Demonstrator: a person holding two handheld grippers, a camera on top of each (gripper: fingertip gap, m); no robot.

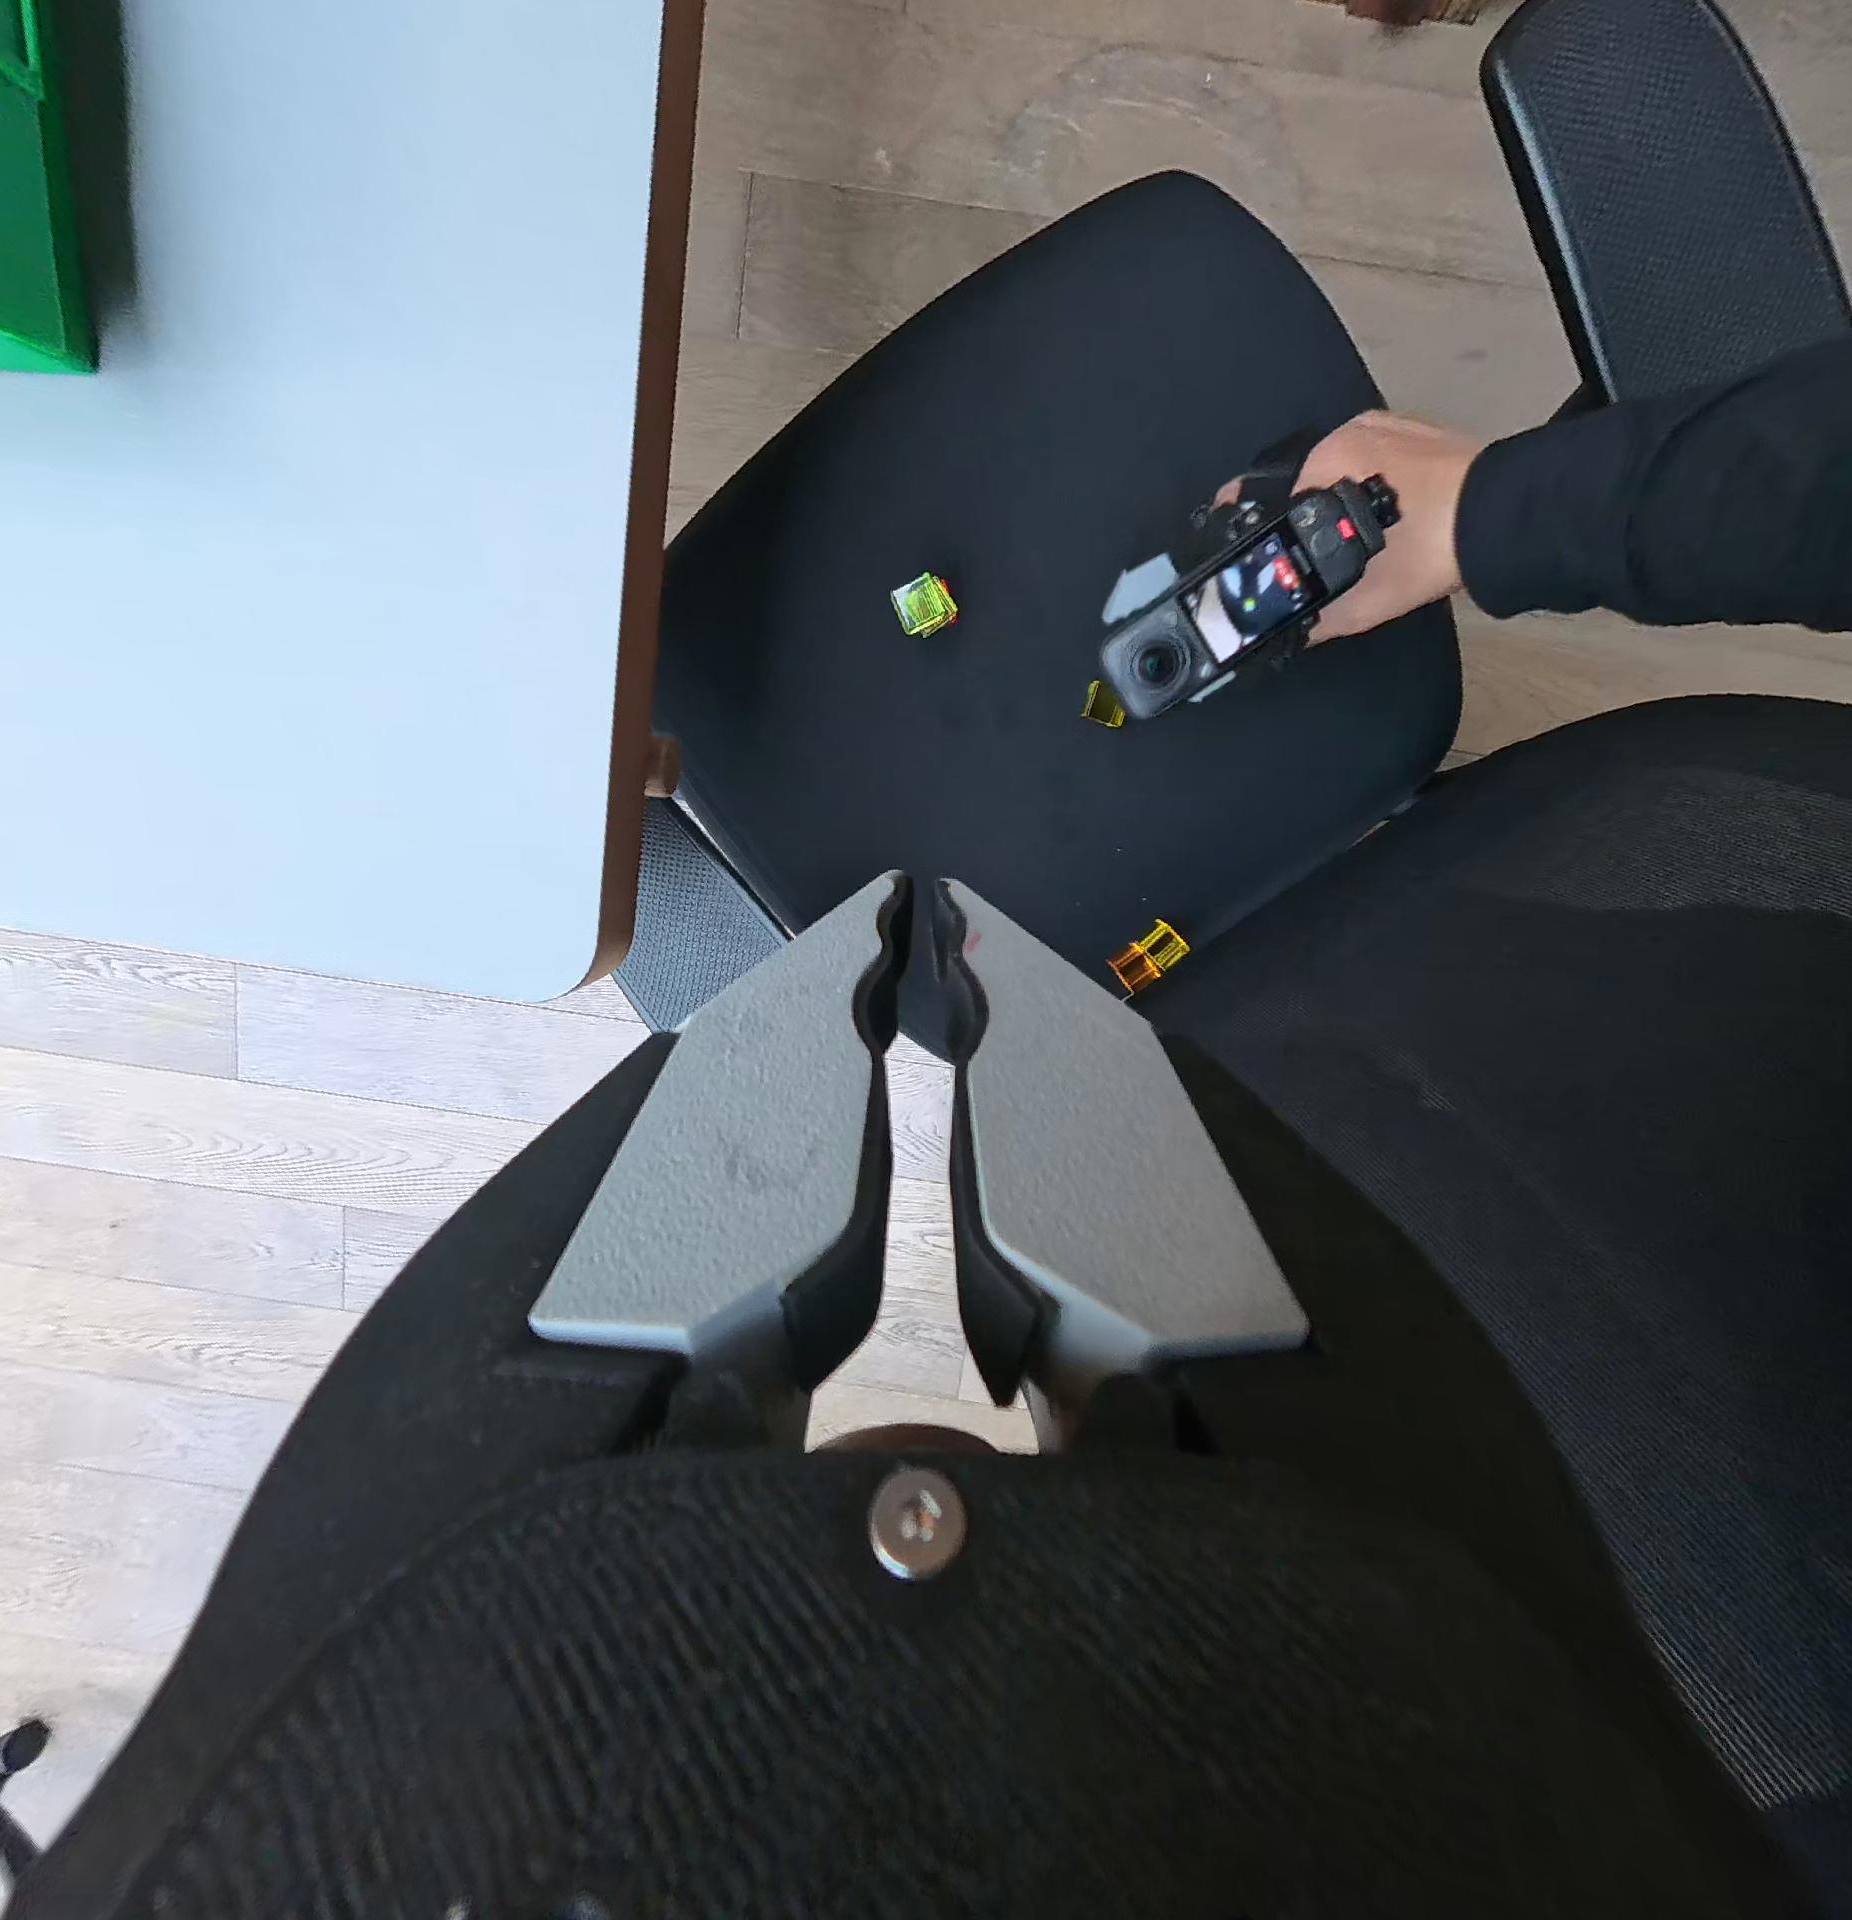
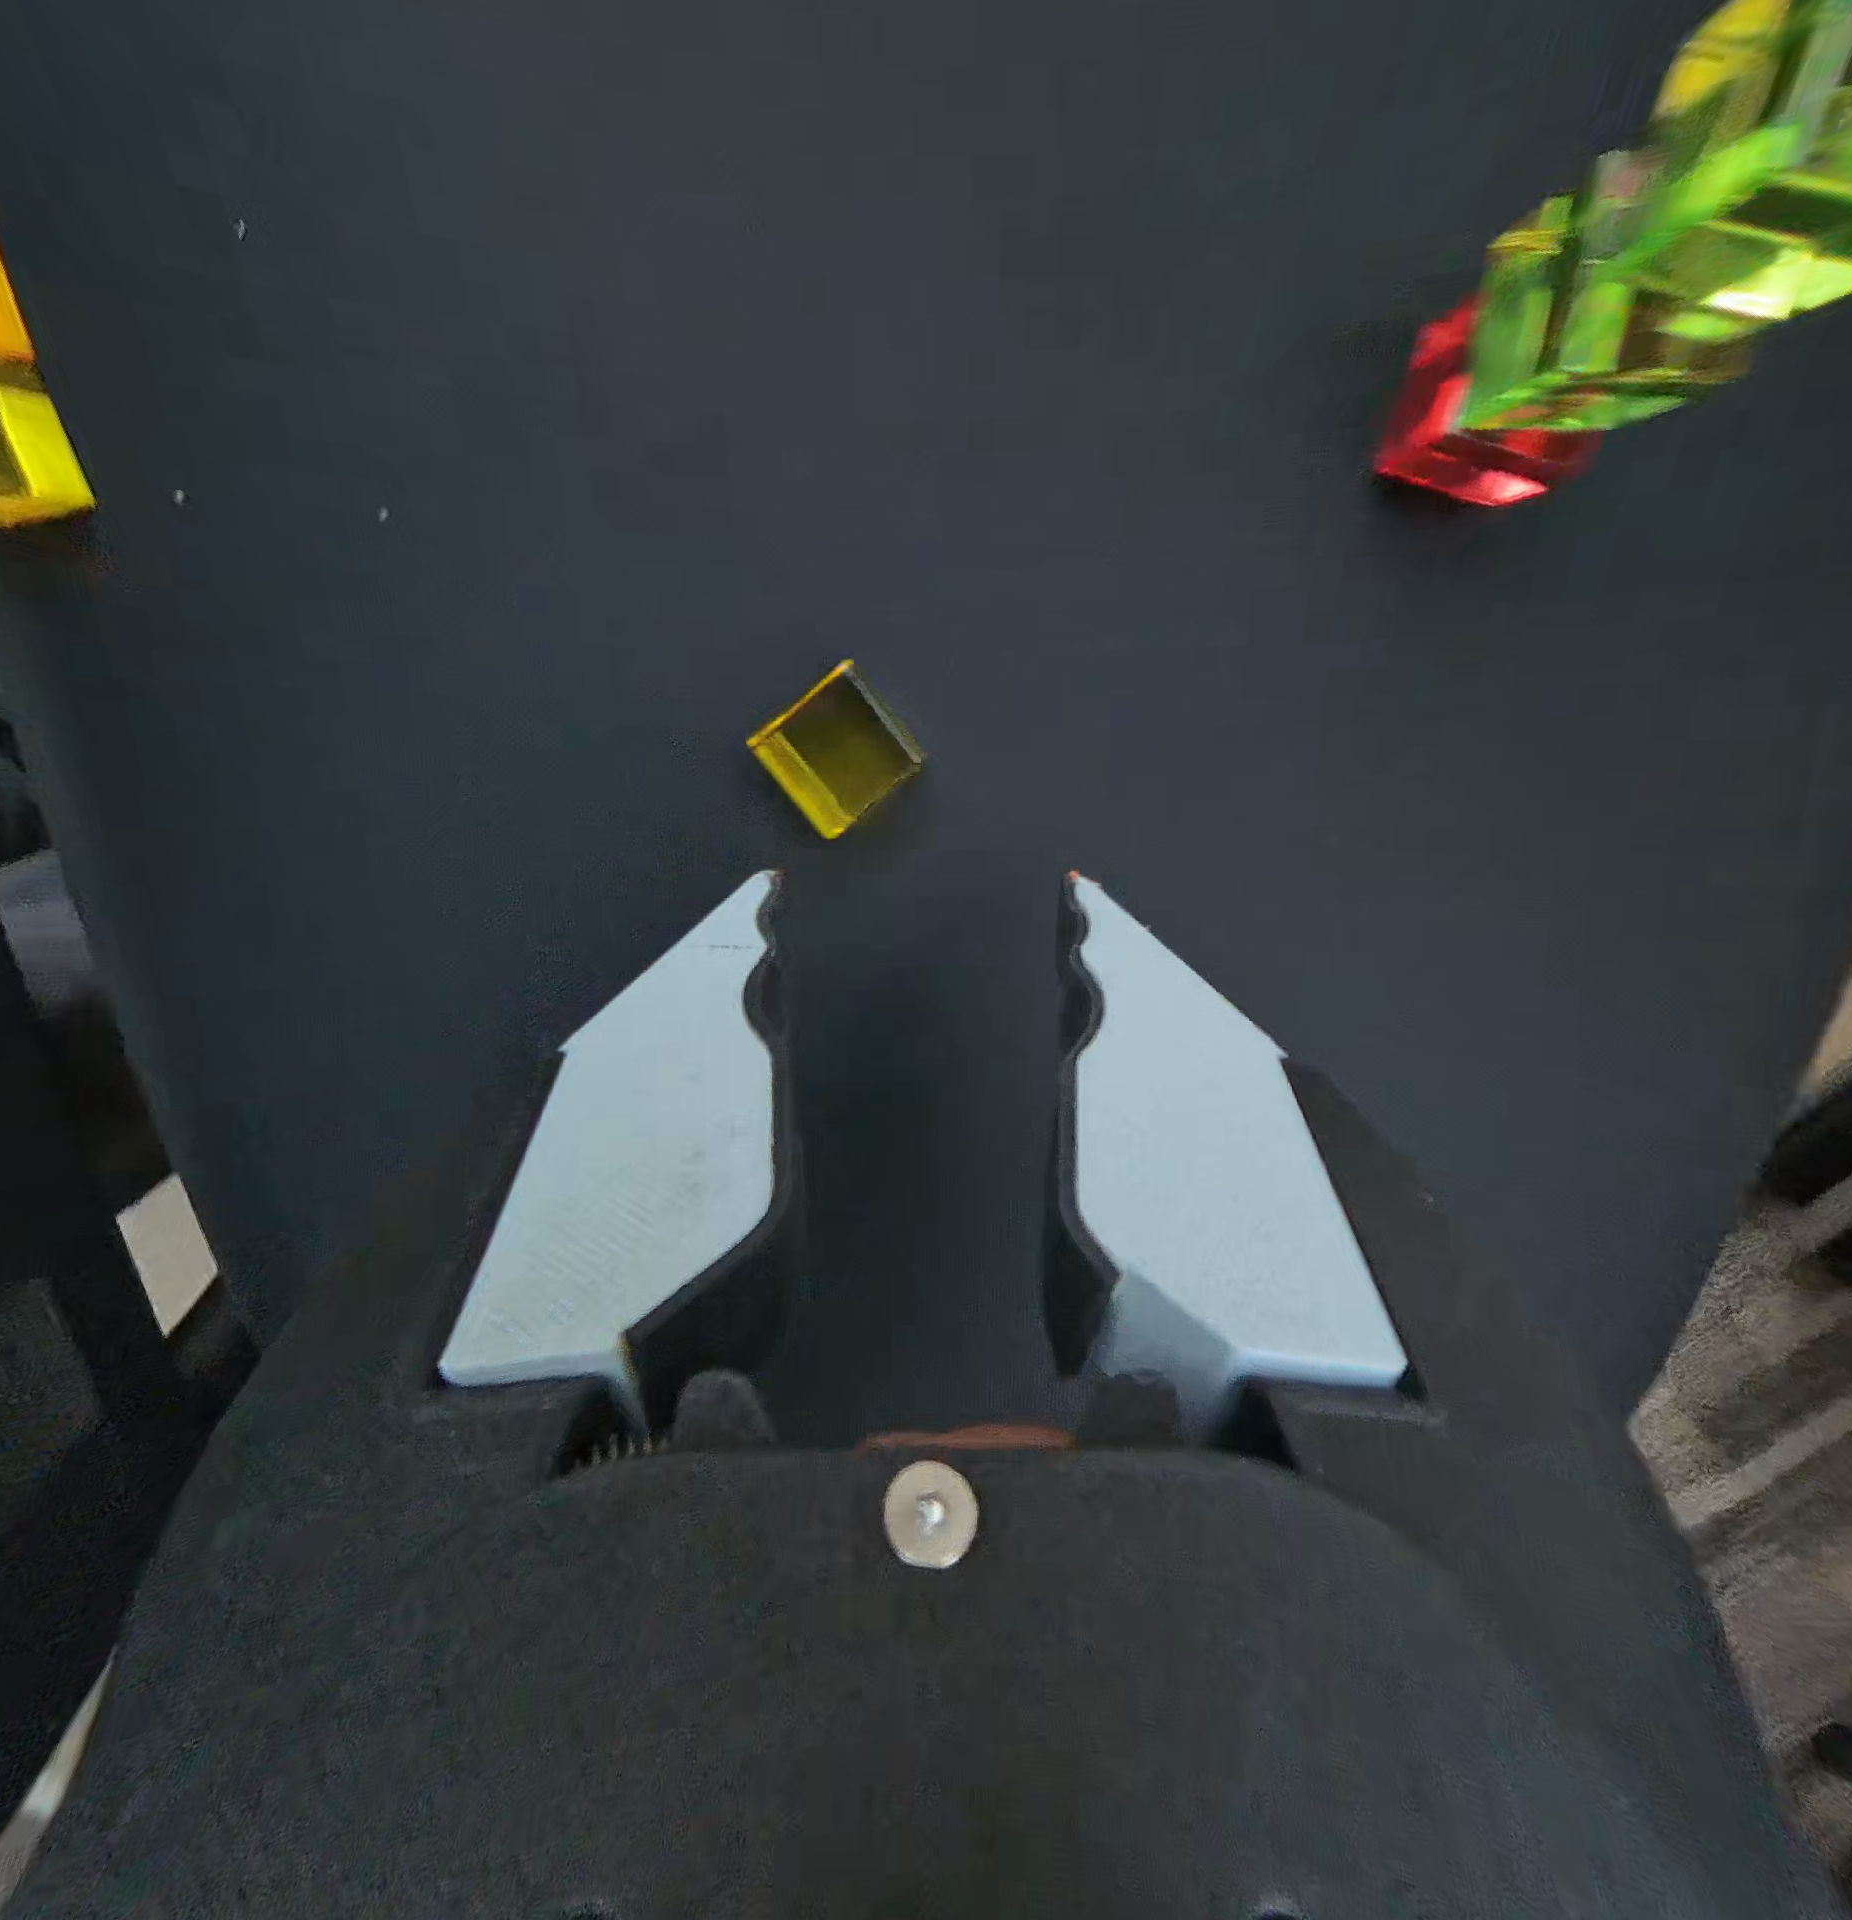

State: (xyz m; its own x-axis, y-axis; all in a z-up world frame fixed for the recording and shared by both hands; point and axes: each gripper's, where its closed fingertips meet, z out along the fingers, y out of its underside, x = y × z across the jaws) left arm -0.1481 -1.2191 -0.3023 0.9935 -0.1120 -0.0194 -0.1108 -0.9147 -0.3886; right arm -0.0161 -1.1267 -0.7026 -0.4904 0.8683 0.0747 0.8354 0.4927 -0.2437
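We see a black cloth chair seat (image 1: 1005, 436) and take it as our landmark. On the middle of the seat lies a small see-through yellow plastic cube (image 2: 837, 748). The right gripper (image 2: 922, 878) hangs low over the seat, just behind this cube. Its two pale blue fingers (image 2: 652, 1132) are spread wide apart, and nothing is between them. The cube lies just past the tips, nearer the left-hand one, and does not touch them.

Farther along the seat, to the right of the yellow cube, lies a blurry clump of see-through green blocks (image 2: 1691, 260) with a see-through red block (image 2: 1462, 447) touching it. At the left edge of the seat sit an orange and yellow see-through pair of blocks (image 2: 8, 416).

The left gripper (image 1: 922, 883) is held high above the near edge of the seat. Its grey fingers (image 1: 745, 1122) are almost together at the tips, with only a thin gap, and they hold nothing.

Beside the seat stands a pale blue table (image 1: 330, 520) with a bright green box (image 1: 28, 187) on it. A hand (image 1: 1389, 520) in a black sleeve holds the right gripper over the seat.
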